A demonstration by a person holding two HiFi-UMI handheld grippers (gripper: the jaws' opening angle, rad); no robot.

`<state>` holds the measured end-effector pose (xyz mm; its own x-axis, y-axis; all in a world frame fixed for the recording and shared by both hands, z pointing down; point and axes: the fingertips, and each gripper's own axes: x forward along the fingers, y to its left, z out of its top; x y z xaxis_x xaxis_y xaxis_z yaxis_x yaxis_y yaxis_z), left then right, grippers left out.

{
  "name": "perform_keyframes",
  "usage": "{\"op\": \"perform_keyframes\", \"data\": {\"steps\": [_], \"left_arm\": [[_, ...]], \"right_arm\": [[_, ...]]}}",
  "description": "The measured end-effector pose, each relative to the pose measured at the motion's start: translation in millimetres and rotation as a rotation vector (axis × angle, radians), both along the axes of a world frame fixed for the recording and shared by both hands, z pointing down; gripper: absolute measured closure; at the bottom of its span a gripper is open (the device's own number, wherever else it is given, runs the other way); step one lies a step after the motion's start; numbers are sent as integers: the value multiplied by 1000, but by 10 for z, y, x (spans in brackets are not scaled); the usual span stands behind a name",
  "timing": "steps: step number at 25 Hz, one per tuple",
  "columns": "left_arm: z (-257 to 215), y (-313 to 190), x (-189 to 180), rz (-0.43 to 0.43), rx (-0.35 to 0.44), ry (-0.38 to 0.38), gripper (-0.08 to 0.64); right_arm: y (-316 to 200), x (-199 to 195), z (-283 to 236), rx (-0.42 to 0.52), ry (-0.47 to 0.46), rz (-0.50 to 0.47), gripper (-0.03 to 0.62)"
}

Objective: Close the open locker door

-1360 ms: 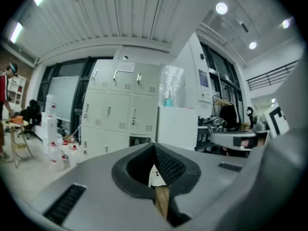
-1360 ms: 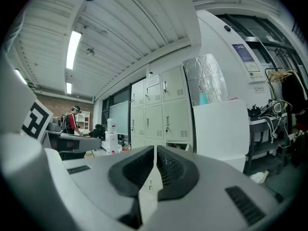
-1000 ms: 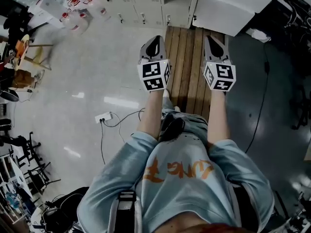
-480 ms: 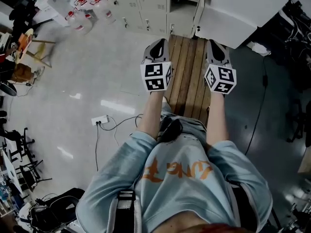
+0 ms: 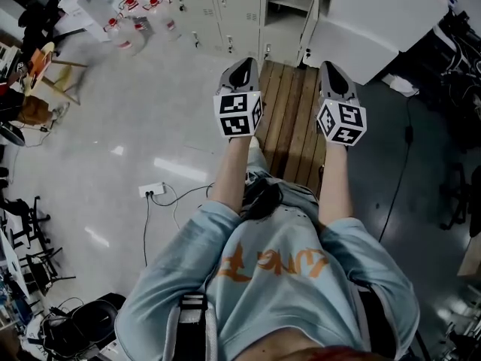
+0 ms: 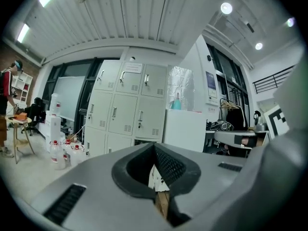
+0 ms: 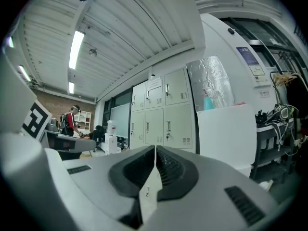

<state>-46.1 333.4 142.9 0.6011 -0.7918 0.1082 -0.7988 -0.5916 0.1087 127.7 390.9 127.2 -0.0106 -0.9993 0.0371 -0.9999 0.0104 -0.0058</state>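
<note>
2 clenched, empty grippers face the lockers; 1 door stands open.
Head view: the left gripper [image 5: 240, 68] and right gripper [image 5: 334, 72] are held over a brown wooden plank platform [image 5: 289, 119], with the wide white locker door [image 5: 376, 13] swung out ahead of the right one. Left gripper view: jaws pressed together on nothing, pale grey metal lockers [image 6: 122, 105] ahead, door at right. Right gripper view: jaws closed tight, empty, door at right.

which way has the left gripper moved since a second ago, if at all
Yes. The left gripper has moved forward along the wooden planks toward the lockers; its tip is now nearly level with the planks' far end.
</note>
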Motion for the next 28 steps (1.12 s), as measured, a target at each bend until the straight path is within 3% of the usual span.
{"op": "perform_keyframes", "data": {"steps": [8,21,28], "left_arm": [[295,-435,362,52,-57,10,541],[1105,-1711,870,94,-232,-35,541],[1378,-2487,1151,158,-264,-84,541]], "right_arm": [[-362,449,182,-31,-18,70,561],[-1580,761,1079,-221,-94,69,561],[-2307,927,1364,-258,-134,98,561]]}}
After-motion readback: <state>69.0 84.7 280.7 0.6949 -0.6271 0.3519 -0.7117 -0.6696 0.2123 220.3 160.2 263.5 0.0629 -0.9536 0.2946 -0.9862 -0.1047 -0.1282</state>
